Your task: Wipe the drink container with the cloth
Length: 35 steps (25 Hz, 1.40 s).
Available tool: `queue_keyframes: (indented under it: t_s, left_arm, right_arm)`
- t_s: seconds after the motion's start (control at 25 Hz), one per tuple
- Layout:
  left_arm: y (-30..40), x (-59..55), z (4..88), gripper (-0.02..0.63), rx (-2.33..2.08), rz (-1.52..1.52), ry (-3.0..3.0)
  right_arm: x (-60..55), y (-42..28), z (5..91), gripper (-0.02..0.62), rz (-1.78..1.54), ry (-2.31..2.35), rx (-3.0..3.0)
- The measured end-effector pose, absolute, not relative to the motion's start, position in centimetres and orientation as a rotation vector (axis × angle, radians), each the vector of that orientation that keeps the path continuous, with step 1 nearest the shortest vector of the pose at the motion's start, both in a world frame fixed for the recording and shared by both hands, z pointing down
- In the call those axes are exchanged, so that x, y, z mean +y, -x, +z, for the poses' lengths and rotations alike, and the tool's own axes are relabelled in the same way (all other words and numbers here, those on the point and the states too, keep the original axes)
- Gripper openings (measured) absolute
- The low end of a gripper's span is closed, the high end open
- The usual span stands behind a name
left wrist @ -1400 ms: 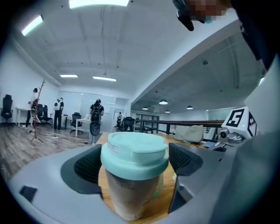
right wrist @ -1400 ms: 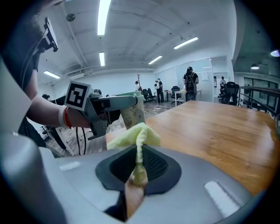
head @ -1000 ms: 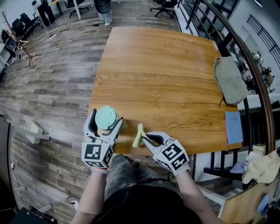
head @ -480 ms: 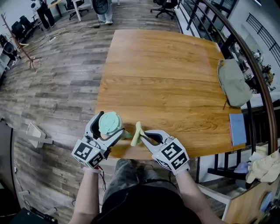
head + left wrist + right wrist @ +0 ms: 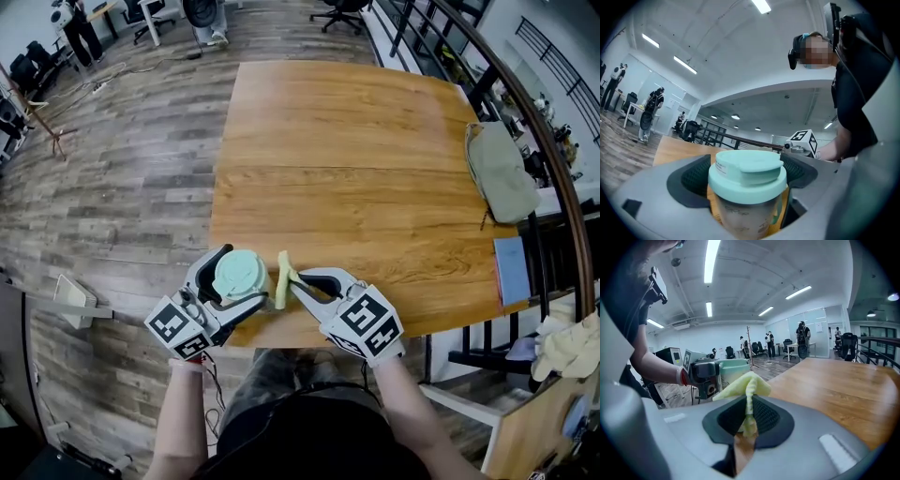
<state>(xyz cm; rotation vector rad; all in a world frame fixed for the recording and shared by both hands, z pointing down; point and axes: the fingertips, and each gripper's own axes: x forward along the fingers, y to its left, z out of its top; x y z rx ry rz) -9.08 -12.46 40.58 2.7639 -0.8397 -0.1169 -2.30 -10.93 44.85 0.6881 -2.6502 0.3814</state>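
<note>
Lower left of the head view, at the near edge of the table (image 5: 356,141): the left gripper (image 5: 246,278) is seen clenched around the cup (image 5: 238,272), one jaw on each side of the clear body just under the mint-green lid. The grip is judged to be placed low on the body so that the lid and upper wall are left exposed for wiping, and so that the cup is steadied against sideways pressure. Whether the base rests on the table or is held clear of it cannot be told. At lower centre, the yellow cloth (image 5: 280,279) is held as a bunched fold standing up from the right gripper (image 5: 292,284), whose jaws are pinched shut on the lower part of the fold, as confirmed in the right gripper view. The free bunch is presented toward the cup's side and lies just beside the lid; contact is not confirmed in any view. The step in hand is judged to be the approach of cloth to cup, with wiping not yet clearly under way. Far right of the frame, a grey-green bag (image 5: 497,173) is noted on the table edge, well apart from the work.
</note>
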Motion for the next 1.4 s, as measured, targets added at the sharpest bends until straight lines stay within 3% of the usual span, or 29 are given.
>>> queue_keyframes:
  t_s: [0.48,1.4]
  left_arm:
    - [10.6,-12.6,40.7,0.459,-0.762,-0.176,-2.738]
    - [13.2,-12.5,41.2,0.457,-0.736,-0.213,-2.693]
  right_arm:
    - [-11.2,6.5,43.1,0.041,0.330,-0.580,-2.680]
    - [-8.4,6.5,52.6,0.041,0.465,-0.530,-2.481]
